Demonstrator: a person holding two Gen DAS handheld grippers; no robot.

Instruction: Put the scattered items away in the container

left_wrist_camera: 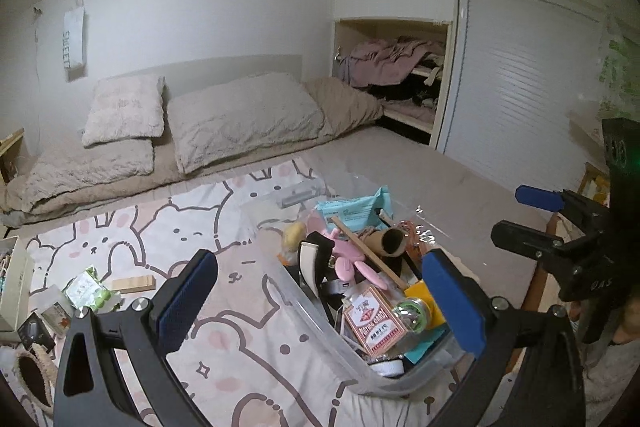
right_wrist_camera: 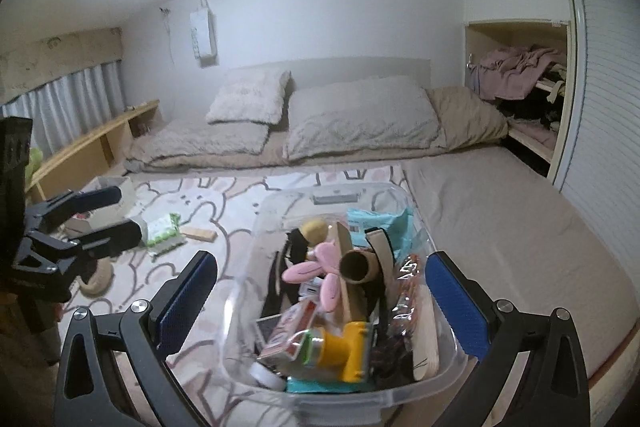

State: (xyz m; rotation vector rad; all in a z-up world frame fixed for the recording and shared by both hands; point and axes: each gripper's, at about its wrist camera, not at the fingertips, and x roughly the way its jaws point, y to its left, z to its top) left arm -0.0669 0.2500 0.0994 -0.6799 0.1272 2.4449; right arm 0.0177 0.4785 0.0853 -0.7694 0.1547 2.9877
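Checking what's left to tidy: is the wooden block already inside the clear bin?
No, the wooden block lies on the bunny-print blanket, well apart from the clear bin.

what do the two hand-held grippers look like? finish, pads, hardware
Both match. The left hand-held gripper and right hand-held gripper have black angular frames with triangular cutouts, silver round fasteners at the joints, and two fingers faced with blue textured pads. No cables or sleeves are clearly visible.
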